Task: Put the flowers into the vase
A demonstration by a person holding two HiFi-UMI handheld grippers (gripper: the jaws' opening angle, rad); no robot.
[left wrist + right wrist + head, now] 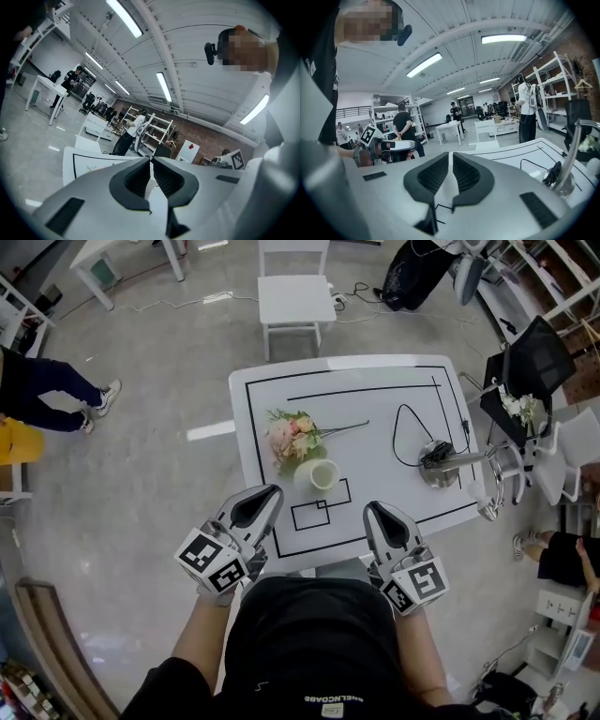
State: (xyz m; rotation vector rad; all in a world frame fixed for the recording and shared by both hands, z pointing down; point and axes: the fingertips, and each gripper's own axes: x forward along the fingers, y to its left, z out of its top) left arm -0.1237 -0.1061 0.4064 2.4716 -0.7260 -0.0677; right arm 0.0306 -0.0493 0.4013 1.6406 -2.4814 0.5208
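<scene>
A bunch of pink and cream flowers [295, 438] lies flat on the white table [375, 390], its thin stem pointing right. Just in front of the blooms stands a small white vase [319, 474], upright. My left gripper [275, 491] hovers at the table's near edge, left of the vase, jaws shut and empty. Over the near edge further right is my right gripper [371, 510], also shut on nothing. In the left gripper view [151, 161] and the right gripper view [451, 156] the jaw tips meet with nothing between them.
A chrome desk lamp [441, 465] with a looping black cable [405, 432] stands at the table's right. Black lines and small rectangles [322, 506] mark the tabletop. A white chair [295, 298] stands behind the table. People stand around the room.
</scene>
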